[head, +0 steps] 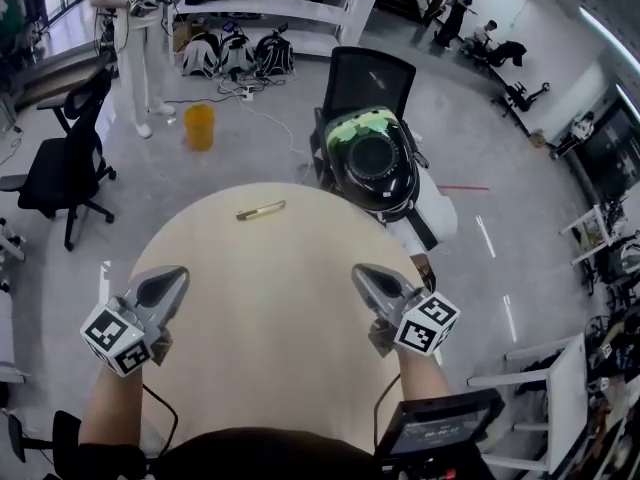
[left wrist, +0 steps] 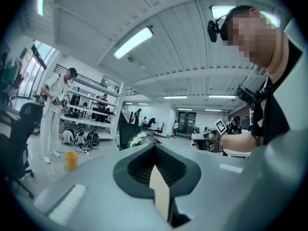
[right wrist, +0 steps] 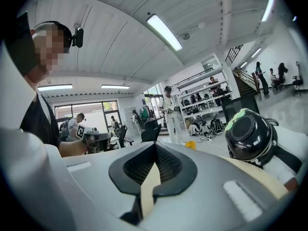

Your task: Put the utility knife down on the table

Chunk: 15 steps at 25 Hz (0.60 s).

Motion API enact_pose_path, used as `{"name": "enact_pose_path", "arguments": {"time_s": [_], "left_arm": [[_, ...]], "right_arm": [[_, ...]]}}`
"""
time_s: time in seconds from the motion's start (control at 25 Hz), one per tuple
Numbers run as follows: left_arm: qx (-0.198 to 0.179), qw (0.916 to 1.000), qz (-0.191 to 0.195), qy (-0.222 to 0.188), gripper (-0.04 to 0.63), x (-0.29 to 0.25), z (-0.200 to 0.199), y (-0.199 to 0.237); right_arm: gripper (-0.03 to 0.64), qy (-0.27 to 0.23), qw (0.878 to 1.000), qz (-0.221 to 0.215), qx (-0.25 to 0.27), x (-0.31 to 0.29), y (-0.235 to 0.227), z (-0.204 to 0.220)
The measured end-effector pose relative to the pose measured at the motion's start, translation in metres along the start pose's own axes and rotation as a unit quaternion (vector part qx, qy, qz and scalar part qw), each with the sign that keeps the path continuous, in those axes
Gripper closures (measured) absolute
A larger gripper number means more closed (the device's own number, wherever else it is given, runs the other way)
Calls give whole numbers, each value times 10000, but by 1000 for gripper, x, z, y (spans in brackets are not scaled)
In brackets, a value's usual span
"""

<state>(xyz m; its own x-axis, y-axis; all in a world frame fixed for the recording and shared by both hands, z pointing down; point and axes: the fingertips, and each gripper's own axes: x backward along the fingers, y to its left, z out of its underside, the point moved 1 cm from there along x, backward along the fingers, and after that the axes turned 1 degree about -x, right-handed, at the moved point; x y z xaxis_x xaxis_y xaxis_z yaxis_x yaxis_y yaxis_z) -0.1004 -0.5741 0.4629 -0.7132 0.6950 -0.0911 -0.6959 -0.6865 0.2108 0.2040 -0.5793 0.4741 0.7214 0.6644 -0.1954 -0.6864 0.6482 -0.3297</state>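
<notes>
The utility knife [head: 261, 210], slim and yellowish, lies flat near the far edge of the round wooden table [head: 270, 308]. No gripper touches it. My left gripper [head: 165, 286] hovers over the table's near left, well short of the knife, its jaws shut with nothing between them. My right gripper [head: 372, 280] hangs over the near right, also shut and empty. In the left gripper view the left gripper [left wrist: 155, 147] points level across the room. In the right gripper view the right gripper [right wrist: 155, 146] faces the far shelves, and the knife is in neither gripper view.
A black and green helmet [head: 372, 158] rests on a white form at the table's far right edge, a black chair [head: 368, 80] behind it. An orange bucket [head: 199, 126] and another black office chair [head: 70, 163] stand on the floor to the left. A person in white [head: 135, 28] stands far left.
</notes>
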Motion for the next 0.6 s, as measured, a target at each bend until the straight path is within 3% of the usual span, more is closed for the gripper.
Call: {"name": "enact_pose_path", "arguments": {"time_s": [0.28,0.6], "left_arm": [[-254,9990,-137,-340,599,98,-49,-48],[-173,9976,-243,-632,599,192,-74,-78]], "right_arm": [[602,-214,9994,85,251,50,81,-21],[601,-344,9989,78,306,64,159,-29]]}}
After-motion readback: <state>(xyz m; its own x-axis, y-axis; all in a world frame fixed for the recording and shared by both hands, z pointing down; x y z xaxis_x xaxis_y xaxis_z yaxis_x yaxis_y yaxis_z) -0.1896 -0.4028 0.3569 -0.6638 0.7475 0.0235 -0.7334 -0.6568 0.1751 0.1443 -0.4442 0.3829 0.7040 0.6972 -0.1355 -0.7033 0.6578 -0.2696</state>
